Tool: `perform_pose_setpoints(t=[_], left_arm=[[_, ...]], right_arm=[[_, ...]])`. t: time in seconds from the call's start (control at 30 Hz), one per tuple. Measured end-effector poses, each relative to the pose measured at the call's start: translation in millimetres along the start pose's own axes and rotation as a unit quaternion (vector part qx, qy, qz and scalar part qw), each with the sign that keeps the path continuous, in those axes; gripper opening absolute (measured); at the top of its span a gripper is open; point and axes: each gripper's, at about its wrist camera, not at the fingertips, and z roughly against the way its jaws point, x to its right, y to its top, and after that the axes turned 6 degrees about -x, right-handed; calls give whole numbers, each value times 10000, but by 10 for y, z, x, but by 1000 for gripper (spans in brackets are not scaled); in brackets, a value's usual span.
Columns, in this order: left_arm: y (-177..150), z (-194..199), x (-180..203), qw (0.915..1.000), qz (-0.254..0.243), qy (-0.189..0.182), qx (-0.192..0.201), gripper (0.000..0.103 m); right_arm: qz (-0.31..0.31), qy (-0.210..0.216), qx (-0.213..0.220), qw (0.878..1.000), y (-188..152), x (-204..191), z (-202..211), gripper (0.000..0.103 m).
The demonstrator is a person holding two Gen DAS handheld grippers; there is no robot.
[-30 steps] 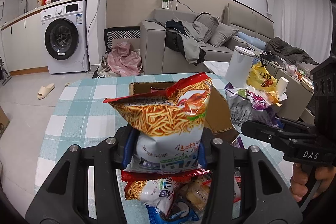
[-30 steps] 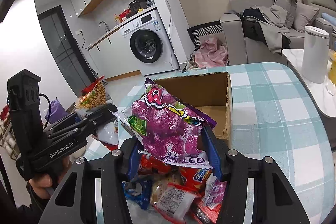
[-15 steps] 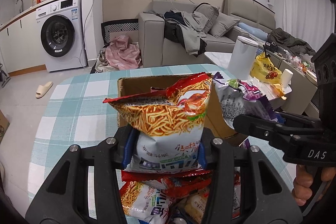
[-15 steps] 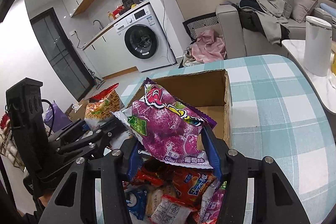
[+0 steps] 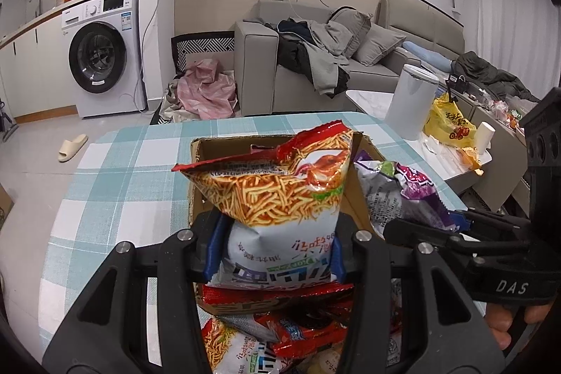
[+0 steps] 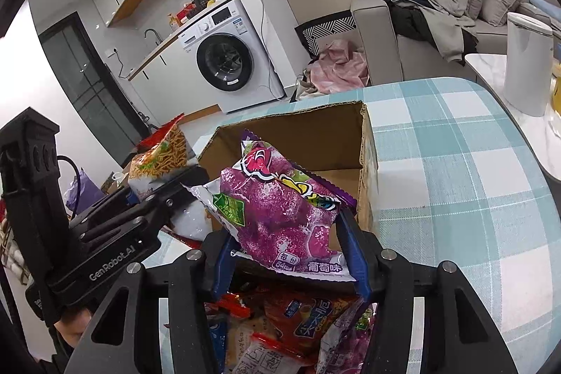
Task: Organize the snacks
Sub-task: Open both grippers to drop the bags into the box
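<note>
Step in hand: I judge this to be the carry-in, both bags coming over the cardboard box (image 6: 364, 142) on the checked desk (image 6: 455, 170).
Left tongs (image 5: 273, 251): closed on the noodle-snack bag (image 5: 277, 184); the blue pads pinch its lower white half, and the bag stands upright above the jaws.
Right tongs (image 6: 291, 260): closed on the purple grape bag (image 6: 280, 209), gripped low near its bottom seam; the bag leans away from me toward the box mouth.
Where the bags are: noodle-snack bag in front of the box's near wall in the left wrist view; purple grape bag over the near edge of the opening in the right wrist view. The two bags are close beside each other.
Box: open top, mostly bare inside as far as I can see; one item shows at the far wall.
Loose pile (image 6: 301, 332): more packets lie on the desk under both tongs, not yet boxed.
How to do it well: I would bring each bag clear over the rim before letting go, lower it inside, and drop one at a time so the tongs do not knock together.
Risk: puffed bags are slippery and may catch the near wall.
</note>
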Motion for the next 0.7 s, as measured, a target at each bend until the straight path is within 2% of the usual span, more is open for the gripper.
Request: perform_pose_setpoints(t=[0.17,0.53,0.6,0.7], left_arm=[[22,-93,-13,10000,-24,96,-7,44],[-94,-325,-40,9994,-5,100,-322,44],[-123,-318,-39,9994,-63,105,-330,45],[-169,-281,-43,9992,-112,136,-369,51]], right_arm=[[0,-14,-16,10000,18,8,-21,55],[66,-62,-49,9999,87,-15,-83,57],[98,-59,18,9999,75,-19,-55,62],[172,-2,76,9998,57,-35,-10,72]])
